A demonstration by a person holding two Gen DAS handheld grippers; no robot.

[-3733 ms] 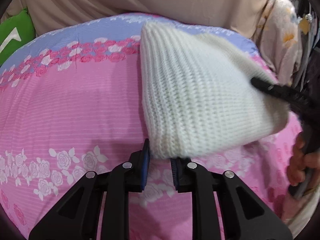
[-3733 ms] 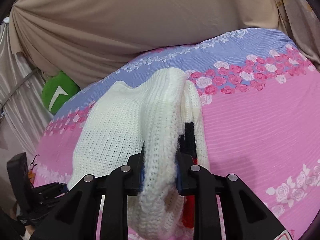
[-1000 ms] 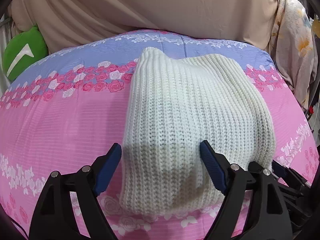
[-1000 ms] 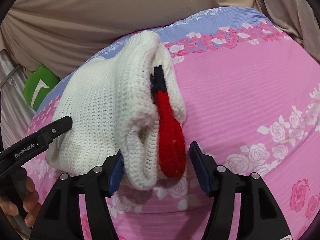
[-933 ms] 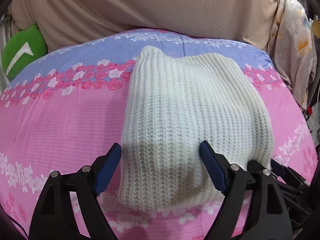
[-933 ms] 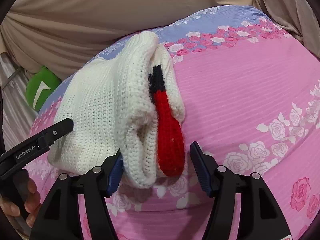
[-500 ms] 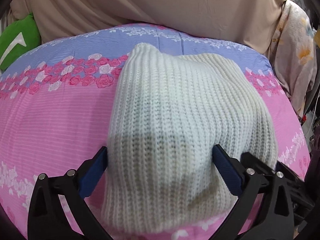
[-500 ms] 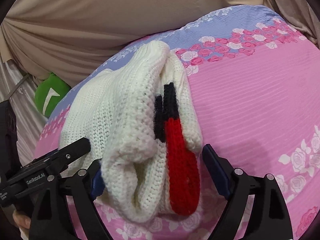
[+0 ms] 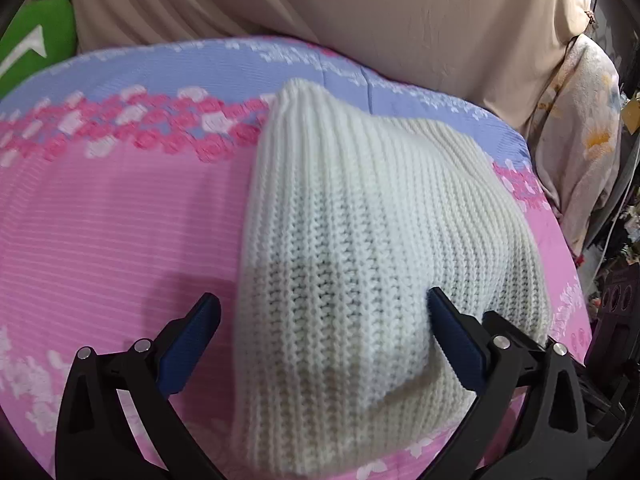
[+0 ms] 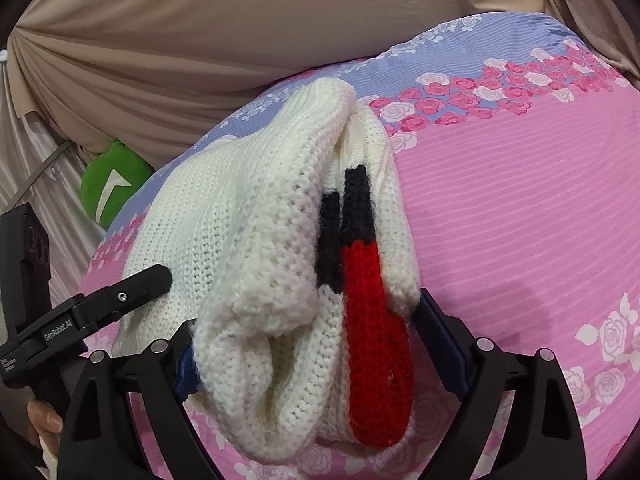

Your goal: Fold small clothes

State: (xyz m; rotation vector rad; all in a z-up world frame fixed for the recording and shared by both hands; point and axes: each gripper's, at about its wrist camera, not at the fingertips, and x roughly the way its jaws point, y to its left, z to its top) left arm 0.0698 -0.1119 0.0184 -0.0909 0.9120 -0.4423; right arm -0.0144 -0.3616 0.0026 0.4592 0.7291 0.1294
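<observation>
A folded white knit sweater (image 9: 360, 240) lies on the pink rose-print bed sheet (image 9: 100, 220). My left gripper (image 9: 324, 320) is open wide over the sweater's near left corner. Its right finger touches the knit and its left finger (image 9: 196, 328) hangs clear over the sheet. In the right wrist view the sweater (image 10: 248, 240) shows its folded layers with a red and black band (image 10: 368, 320). My right gripper (image 10: 312, 344) is open wide, and the thick near end of the bundle fills the gap between its jaws. The left gripper's finger (image 10: 132, 288) rests at the sweater's left side.
A beige curtain (image 9: 360, 20) hangs behind the bed. A green cushion (image 9: 32, 48) sits at the far left corner and shows again as a green cushion (image 10: 112, 188) in the right wrist view. A floral cloth (image 9: 580, 140) hangs at the bed's right edge. A hand (image 10: 40, 420) holds the left gripper.
Both grippers, earlier shut on the sweater's edges, have let go and spread wide. Over the last second both moved closer over the sweater, which now lies folded on the sheet.
</observation>
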